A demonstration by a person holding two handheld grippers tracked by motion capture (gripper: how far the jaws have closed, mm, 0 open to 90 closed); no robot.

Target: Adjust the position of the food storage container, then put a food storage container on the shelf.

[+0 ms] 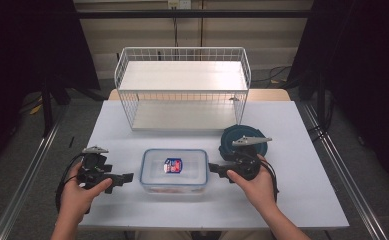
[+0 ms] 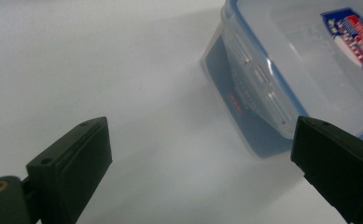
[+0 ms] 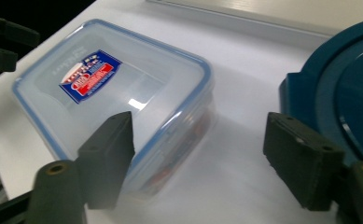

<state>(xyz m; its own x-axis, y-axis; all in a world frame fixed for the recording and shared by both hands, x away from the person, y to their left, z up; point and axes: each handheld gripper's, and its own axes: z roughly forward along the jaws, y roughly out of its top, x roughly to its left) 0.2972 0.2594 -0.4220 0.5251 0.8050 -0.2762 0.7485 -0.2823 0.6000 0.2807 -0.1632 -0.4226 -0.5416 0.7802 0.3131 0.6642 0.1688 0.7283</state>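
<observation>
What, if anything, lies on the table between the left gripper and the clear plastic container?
Nothing: the left gripper view shows bare white table between the open left gripper and the container.

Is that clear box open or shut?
Shut. The box has its blue-rimmed lid seated flat on top, and a side clip is folded down.

Bare table (image 1: 132,135) around clear lidded box (image 1: 173,170); wire basket (image 1: 182,85) behind.

White table (image 1: 302,200), beige wall (image 1: 282,35), dark curtains (image 1: 27,45)
</observation>
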